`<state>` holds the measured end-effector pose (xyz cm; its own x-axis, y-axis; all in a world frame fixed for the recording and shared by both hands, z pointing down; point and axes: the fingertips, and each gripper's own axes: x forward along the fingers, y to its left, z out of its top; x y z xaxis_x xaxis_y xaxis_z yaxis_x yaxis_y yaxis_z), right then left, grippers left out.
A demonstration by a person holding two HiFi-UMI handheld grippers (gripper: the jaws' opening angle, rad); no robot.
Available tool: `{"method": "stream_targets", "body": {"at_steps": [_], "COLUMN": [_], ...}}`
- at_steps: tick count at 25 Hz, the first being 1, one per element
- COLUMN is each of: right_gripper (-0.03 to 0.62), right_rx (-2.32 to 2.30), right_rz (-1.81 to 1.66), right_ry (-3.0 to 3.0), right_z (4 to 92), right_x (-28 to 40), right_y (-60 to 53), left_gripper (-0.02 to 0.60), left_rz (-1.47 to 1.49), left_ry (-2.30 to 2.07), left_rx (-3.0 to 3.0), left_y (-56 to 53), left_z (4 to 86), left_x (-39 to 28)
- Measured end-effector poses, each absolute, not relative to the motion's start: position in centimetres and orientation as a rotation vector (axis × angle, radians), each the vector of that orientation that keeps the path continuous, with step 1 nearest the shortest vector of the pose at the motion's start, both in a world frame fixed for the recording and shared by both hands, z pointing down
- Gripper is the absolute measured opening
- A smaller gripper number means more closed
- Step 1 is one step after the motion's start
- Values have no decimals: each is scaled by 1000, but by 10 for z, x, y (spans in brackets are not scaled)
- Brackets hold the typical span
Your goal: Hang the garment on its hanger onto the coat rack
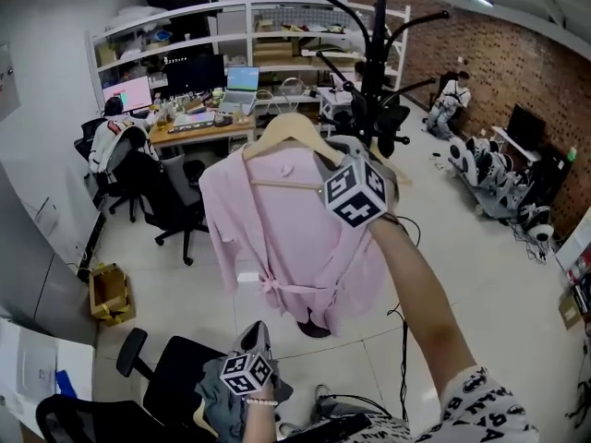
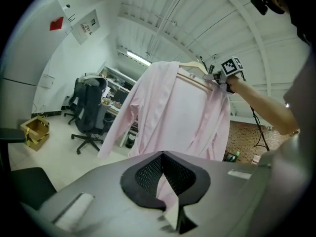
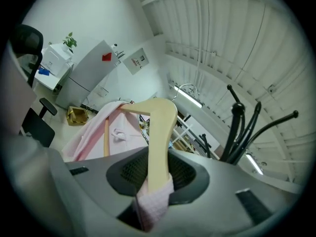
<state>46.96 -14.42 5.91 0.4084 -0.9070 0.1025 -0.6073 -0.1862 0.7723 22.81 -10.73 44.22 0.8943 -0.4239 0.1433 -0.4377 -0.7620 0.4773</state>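
Coat rack (image 1: 379,53) is the big black thing ahead of the right gripper (image 1: 340,155) and higher up. In the right gripper view its curved prongs sit up and a bit to the right of the jaws, near but not touching anything. Pink garment (image 1: 295,238) hangs below and to the left of that gripper on the wooden hanger (image 1: 288,127), whose long bar runs off leftward, crosswise to the rack. Right jaws are clamped on the hanger's near shoulder, with a fold of pink cloth caught in too. So I'd guess the move is up and forward, the right hand being way nearer. Left gripper (image 1: 260,335) sits low by the hem, jaws almost together with a pink sliver in the slit. Can't tell if it's actually pinching.
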Motion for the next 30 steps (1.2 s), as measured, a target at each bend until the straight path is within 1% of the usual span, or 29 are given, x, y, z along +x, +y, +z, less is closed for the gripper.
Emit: {"method": "stream_targets", "body": {"at_steps": [9, 17, 30], "right_gripper": [118, 118, 117], "right_rx": [2057, 2133, 2168], "right_rz": [-311, -140, 23], "right_ry": [-1195, -1184, -1149], "right_z": [49, 111, 201], "right_x": [557, 618, 663], "right_y": [-84, -73, -82], "left_gripper": [2, 2, 2], "left_rz": [55, 67, 66], "left_ry": [-531, -513, -577], "left_rx": [2568, 2566, 2581], "left_y": [-94, -90, -100], "left_z": [438, 442, 433], "left_x": [261, 265, 234]}}
